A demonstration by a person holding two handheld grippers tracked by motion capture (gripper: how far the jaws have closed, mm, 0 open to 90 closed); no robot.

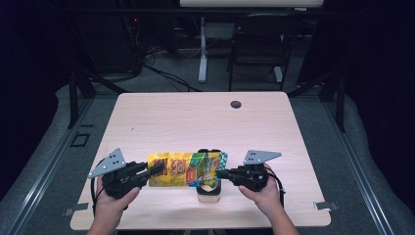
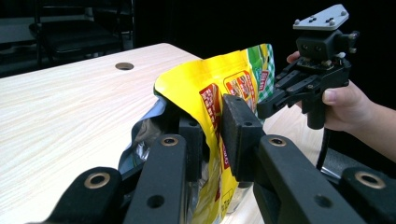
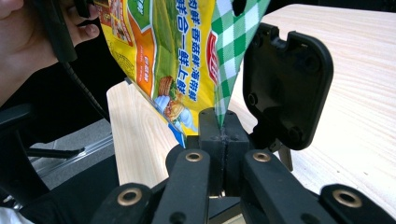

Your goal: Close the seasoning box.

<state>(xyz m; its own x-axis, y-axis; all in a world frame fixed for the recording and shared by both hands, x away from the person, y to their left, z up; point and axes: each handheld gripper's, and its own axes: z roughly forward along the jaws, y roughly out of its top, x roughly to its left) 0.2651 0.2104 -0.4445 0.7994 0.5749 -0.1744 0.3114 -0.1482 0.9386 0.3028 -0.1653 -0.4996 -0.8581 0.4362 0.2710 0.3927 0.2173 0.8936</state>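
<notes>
Above the table [image 1: 161, 117], a yellow snack bag [image 1: 183, 169], contents hidden, gripped at opposite ends by left claw [image 1: 157, 168] and right claw [image 1: 221, 173].

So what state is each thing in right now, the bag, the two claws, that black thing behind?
Snack bag: torn open at one end, held up between both grippers.
Left gripper: shut on one wall of the bag's open end.
Right gripper: shut on the bag's checked edge.
Black stand: upright on the table, behind the bag.

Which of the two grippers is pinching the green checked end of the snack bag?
The right gripper: its jaws are shut flat on the green checked edge of the snack bag. The left gripper grips the yellow end instead.
</notes>
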